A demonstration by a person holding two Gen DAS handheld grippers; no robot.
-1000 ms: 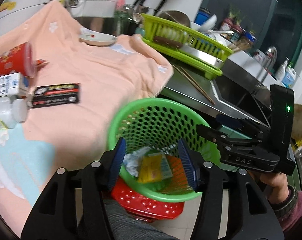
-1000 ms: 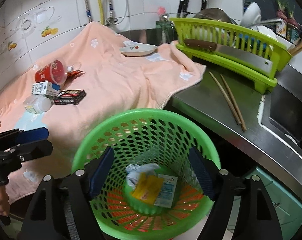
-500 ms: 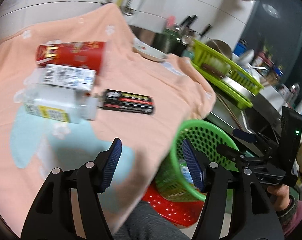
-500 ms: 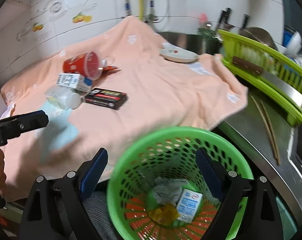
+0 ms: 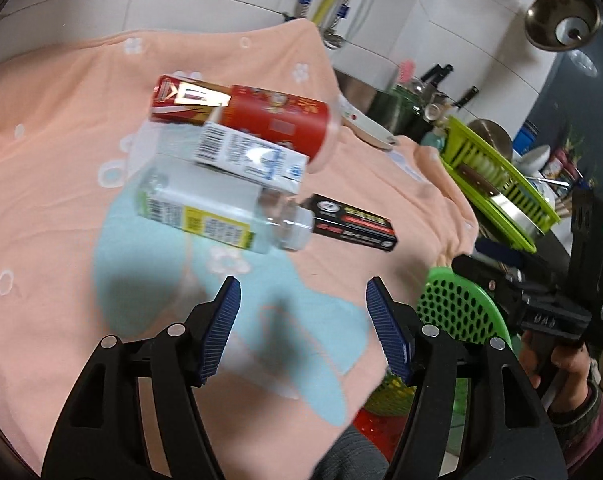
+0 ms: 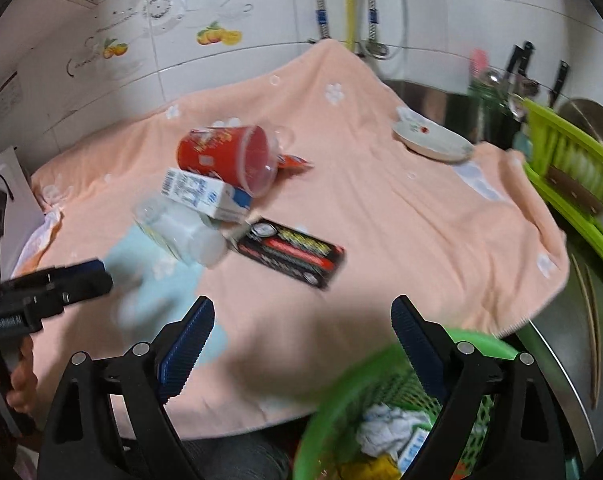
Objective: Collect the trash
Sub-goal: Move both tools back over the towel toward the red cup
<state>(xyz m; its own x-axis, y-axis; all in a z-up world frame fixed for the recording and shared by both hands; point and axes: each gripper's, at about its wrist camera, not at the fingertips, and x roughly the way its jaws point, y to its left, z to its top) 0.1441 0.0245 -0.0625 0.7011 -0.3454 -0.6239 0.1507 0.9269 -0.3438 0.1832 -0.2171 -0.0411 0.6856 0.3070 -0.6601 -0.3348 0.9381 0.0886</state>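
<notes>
Both grippers — left gripper (image 5: 303, 322), right gripper (image 6: 301, 344) — hover with fingers spread, empty. A clear plastic bottle with a white cap (image 5: 221, 210) lies mid-way across the peach towel (image 5: 49, 152), touching a small white carton (image 5: 249, 156) — probably light, slick, crushable; grip across its body.

A cup (image 6: 237, 158), carton (image 6: 205, 194), bottle (image 6: 181, 232) and box (image 6: 291, 254) lie clustered on the towel (image 6: 421, 232), left of the basket (image 6: 341, 400).
</notes>
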